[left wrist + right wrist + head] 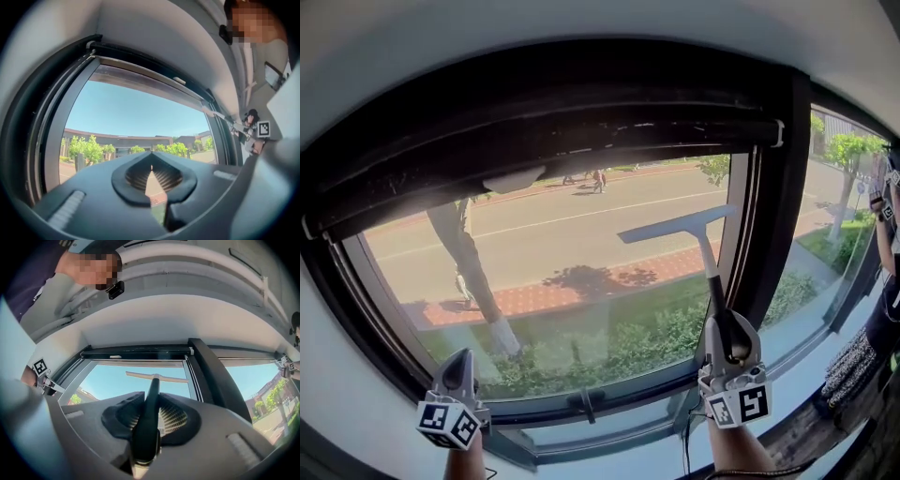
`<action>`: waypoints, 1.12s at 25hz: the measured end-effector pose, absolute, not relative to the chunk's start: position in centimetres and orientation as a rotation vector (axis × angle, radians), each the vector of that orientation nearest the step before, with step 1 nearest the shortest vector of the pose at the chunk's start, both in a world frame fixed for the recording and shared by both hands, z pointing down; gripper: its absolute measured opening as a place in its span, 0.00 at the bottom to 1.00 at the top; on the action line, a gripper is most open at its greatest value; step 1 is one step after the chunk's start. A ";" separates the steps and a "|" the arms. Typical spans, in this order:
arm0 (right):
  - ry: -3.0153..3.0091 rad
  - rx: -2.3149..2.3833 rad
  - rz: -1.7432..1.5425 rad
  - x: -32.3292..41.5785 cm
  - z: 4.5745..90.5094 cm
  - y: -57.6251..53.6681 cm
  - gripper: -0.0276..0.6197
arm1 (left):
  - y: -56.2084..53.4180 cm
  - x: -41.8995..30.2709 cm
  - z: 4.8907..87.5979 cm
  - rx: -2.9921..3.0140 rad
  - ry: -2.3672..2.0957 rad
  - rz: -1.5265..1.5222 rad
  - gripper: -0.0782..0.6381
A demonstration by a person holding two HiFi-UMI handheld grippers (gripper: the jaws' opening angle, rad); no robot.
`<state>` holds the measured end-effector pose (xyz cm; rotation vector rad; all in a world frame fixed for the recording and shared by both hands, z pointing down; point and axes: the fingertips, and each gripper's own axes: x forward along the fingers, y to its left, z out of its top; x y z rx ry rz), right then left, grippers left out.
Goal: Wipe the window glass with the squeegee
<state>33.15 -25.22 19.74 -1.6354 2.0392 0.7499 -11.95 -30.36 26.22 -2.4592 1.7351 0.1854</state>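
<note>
Right tongs [728,328] clamped on squeegee [675,225] handle, blade by window glass [553,248], left tongs [460,361] together, empty.

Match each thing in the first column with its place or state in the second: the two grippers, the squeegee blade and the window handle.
Things:
1 left gripper
2 right gripper
3 squeegee blade
4 window handle

Places and states:
A on the bottom frame
B jaws together, nothing between them
C raised before the right part of the pane
D clamped on the squeegee handle

Pairs: 1-B; 2-D; 3-C; 4-A
</note>
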 end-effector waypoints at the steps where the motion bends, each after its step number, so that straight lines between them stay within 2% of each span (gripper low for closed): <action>1: 2.022 -1.641 0.764 33.2 19.3 -25.3 0.20 | -30.7 -11.7 25.7 -2.461 1.716 0.183 0.10; 16: 1.858 -1.736 0.903 32.5 14.2 -27.9 0.20 | -34.9 -9.1 14.5 -2.467 1.466 0.236 0.11; 28: 1.760 -1.681 0.977 32.1 10.4 -31.5 0.20 | -37.2 -6.8 12.8 -2.474 1.388 0.176 0.12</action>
